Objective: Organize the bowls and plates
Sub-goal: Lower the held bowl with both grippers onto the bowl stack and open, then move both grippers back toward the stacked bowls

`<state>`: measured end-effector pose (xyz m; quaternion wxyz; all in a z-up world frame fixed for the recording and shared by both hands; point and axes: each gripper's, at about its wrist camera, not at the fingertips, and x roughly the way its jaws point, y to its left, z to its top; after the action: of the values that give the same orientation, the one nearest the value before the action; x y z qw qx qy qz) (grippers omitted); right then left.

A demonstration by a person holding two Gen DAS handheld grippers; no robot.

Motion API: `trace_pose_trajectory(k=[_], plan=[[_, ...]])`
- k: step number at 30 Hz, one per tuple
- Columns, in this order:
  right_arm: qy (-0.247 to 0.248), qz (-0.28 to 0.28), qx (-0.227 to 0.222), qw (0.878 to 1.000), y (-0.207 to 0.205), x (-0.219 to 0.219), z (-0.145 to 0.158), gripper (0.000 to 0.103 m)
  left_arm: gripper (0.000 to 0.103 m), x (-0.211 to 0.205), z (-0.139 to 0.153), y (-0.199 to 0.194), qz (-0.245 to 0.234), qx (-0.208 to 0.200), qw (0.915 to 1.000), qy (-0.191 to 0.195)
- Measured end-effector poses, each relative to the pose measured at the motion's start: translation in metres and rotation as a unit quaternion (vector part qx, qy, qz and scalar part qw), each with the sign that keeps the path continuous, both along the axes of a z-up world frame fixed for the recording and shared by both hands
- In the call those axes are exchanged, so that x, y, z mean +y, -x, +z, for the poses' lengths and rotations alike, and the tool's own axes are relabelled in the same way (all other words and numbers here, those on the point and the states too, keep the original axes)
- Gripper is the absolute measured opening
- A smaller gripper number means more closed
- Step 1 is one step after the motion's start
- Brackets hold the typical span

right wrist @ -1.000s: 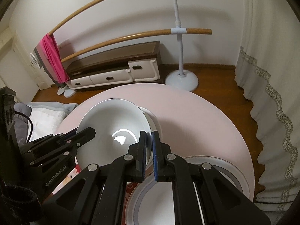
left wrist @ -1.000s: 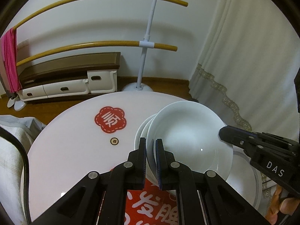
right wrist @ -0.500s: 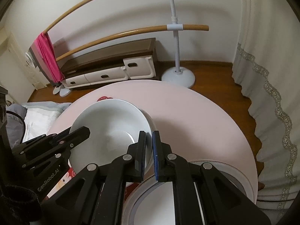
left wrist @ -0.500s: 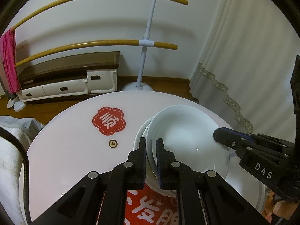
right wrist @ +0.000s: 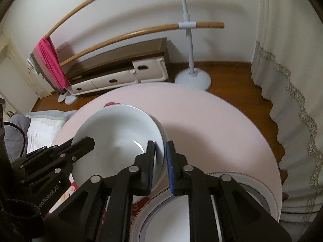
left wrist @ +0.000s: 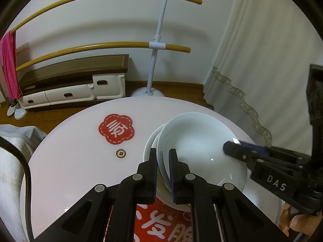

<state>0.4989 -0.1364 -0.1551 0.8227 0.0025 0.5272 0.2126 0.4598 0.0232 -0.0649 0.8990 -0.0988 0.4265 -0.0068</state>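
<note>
White bowl, top of a small stack of bowls, sits tilted on the round pink table, near its middle. My left gripper has its fingers straddling the bowl's near rim, a narrow gap showing on either side; I cannot tell whether they pinch it. My right gripper straddles the opposite rim with its fingers parted wider than the rim, released. Large patterned plate lies flat on the table just beside the stack, under the right gripper. Red flower-shaped sticker marks the table beyond the bowls. Background: drying rack, pink cloth, low cabinet, white curtain.
</note>
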Motion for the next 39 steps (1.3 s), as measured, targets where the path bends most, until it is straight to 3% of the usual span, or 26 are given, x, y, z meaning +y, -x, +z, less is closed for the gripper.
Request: trace_pose_trajectory(k=[12,22,25,27,29,36,39], plan=[[-0.013,-0.008,0.01,1.0,-0.004,-0.007,-0.009,0.019,0.011,0.002,0.003,0.002,0.007,0.005,1.0,-0.004],[0.0,-0.011,0.004,1.0,0.006,-0.004,-0.003,0.02,0.021,0.011,0.005,0.01,0.017,0.01,0.9998,0.005],[0.001,-0.017,0.004,1.0,0.007,-0.002,0.001,0.02,0.035,0.012,0.007,0.015,0.022,0.008,0.9997,0.006],[-0.003,-0.02,0.002,1.0,0.01,-0.003,0.004,0.022,0.05,0.014,0.009,0.019,0.027,0.006,0.9996,0.009],[-0.004,-0.025,-0.002,1.0,0.013,-0.006,0.008,0.033,0.051,0.016,0.012,0.026,0.03,-0.001,0.9995,0.012],[-0.013,-0.032,-0.033,0.999,0.036,-0.013,0.036,0.037,0.064,0.014,0.028,0.056,0.031,-0.021,0.9992,0.011],[-0.016,-0.027,-0.052,0.998,0.052,-0.013,0.052,0.048,0.071,0.01,0.039,0.075,0.029,-0.037,0.9989,0.005]])
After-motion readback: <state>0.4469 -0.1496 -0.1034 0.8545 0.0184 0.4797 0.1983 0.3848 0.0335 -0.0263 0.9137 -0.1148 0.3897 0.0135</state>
